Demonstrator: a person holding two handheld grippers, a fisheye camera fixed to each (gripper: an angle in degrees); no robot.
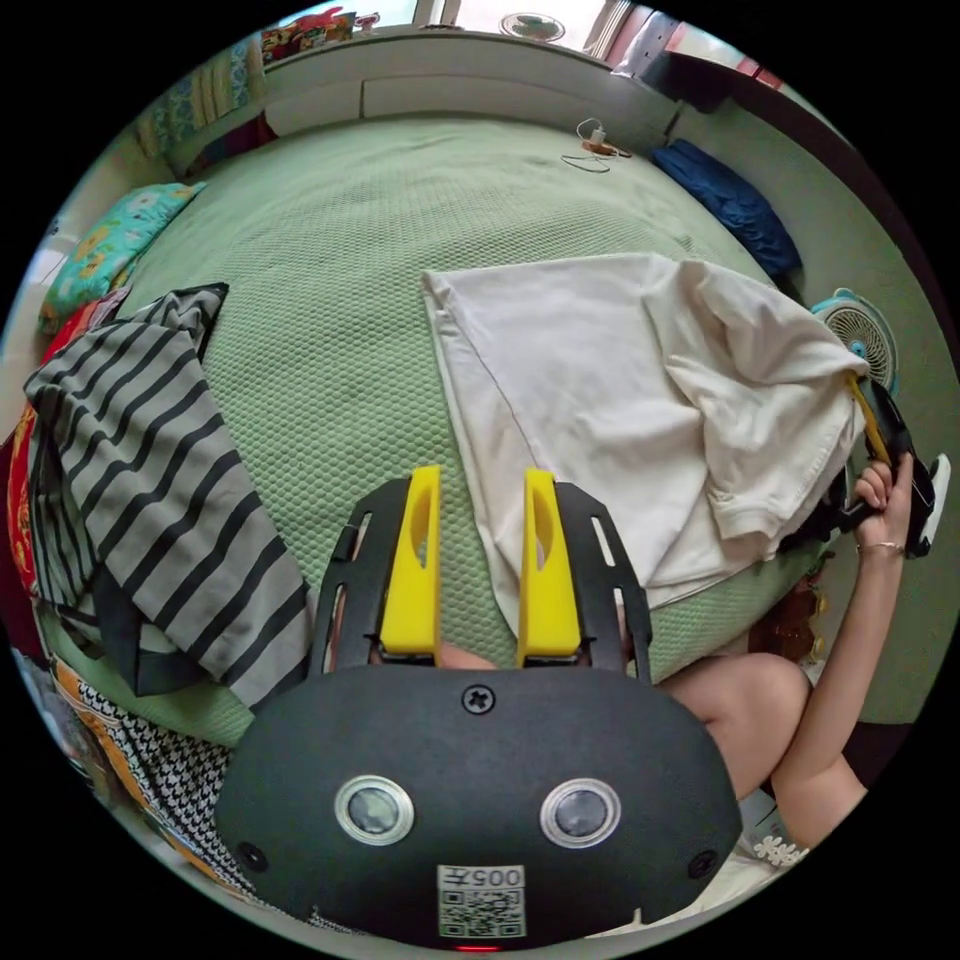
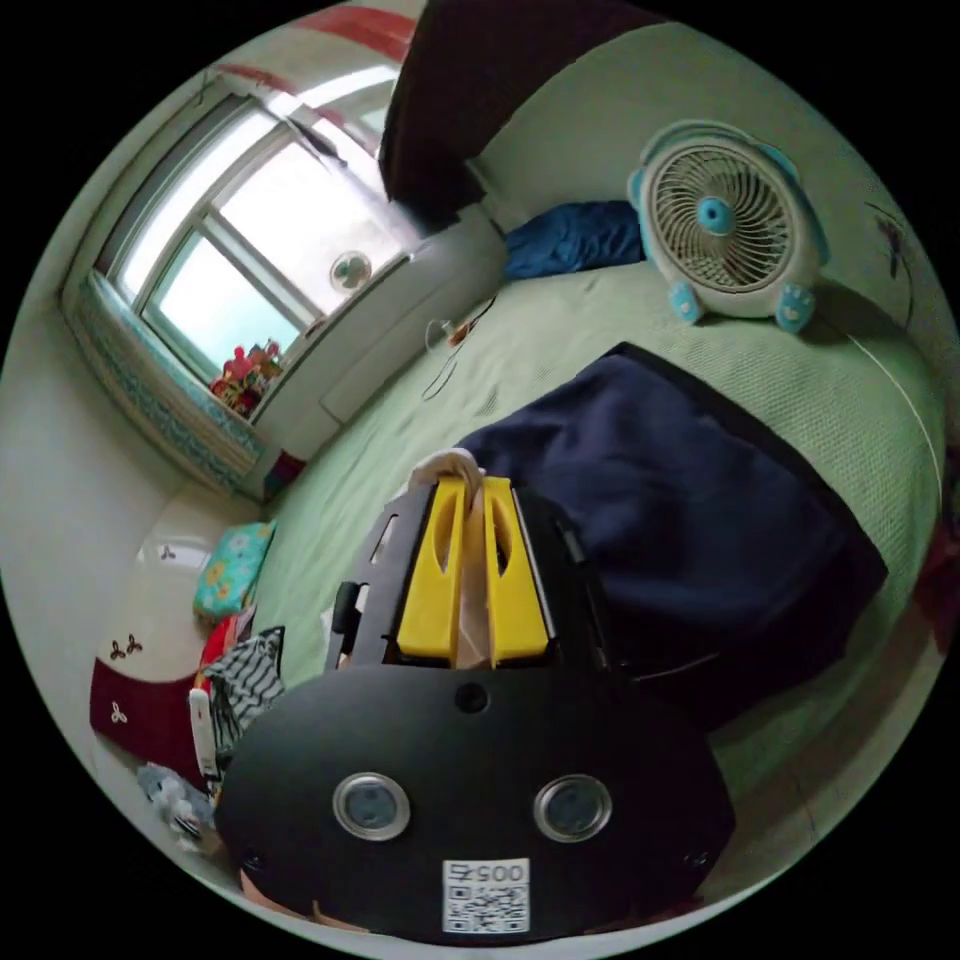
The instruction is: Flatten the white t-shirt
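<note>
Left gripper (image 1: 480, 490) spread above green bed (image 1: 330, 300), white t-shirt (image 1: 620, 400) on bed beside striped garment (image 1: 150, 470), right gripper (image 2: 472, 490) pinched t-shirt's bunched edge, fan (image 2: 725, 225) on bed.

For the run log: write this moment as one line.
left tool: open, empty, over bed | right tool: shut on shirt edge, lifting it | shirt: half flat, right side bunched
</note>
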